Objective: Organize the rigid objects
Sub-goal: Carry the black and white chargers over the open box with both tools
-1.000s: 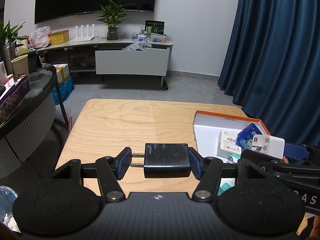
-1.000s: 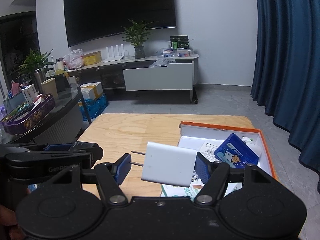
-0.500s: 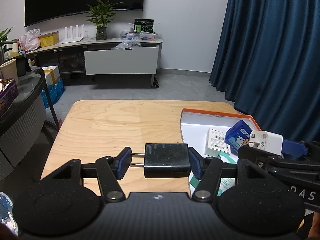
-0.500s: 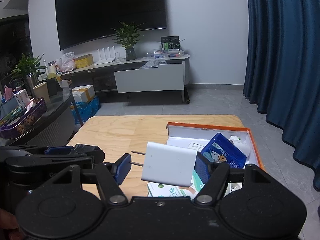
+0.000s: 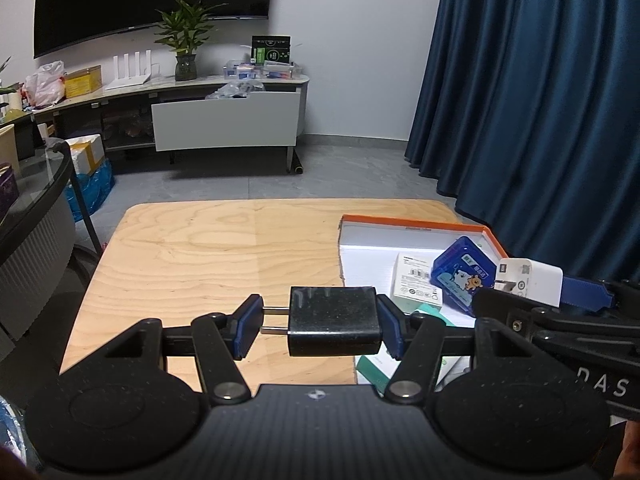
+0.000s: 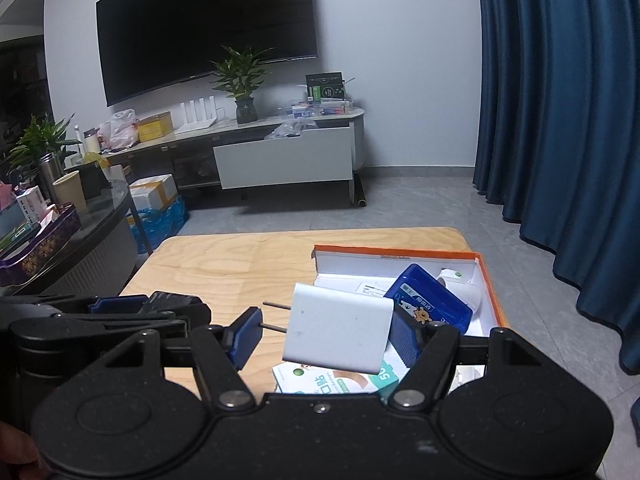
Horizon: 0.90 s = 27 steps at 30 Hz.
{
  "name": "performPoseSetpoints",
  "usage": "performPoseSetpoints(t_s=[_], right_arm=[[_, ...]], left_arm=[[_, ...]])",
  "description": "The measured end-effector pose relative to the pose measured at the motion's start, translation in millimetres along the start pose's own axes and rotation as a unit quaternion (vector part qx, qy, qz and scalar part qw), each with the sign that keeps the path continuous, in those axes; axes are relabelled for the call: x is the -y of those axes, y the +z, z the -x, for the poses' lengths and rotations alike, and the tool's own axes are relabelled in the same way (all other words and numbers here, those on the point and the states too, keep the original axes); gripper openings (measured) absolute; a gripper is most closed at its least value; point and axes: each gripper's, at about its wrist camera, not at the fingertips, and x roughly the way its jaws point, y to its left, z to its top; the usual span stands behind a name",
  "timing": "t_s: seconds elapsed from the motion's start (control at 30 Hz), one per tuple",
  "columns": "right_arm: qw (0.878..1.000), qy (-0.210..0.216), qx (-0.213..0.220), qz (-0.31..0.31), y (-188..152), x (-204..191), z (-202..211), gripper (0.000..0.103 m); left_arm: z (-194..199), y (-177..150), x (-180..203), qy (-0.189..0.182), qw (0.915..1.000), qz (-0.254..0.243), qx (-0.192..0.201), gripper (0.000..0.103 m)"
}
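My left gripper is shut on a black plug adapter, its prongs pointing left, held above the wooden table. My right gripper is shut on a white plug adapter, also with prongs to the left; it also shows in the left wrist view. An orange-rimmed white box lies on the table's right side and holds a blue case, a white carton and a green-and-white packet. Both adapters hang near the box's left edge.
A dark blue curtain hangs at the right. A glass side table with boxes and cups stands at the left. A TV cabinet with a plant stands at the far wall.
Both grippers have moved rightward toward the box, each still holding its adapter. The box now sits nearer the middle of both views.
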Motion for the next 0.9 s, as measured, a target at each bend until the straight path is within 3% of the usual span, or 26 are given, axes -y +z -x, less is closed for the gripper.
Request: performPoseSetpoints(t_s=[0.9], right_arm=[[0.997,-0.053,0.013,-0.05,0,58,10,0.081]], left_arm=[[-17,6,45,-0.047,0.9982,-0.036,-0.009,0.061]])
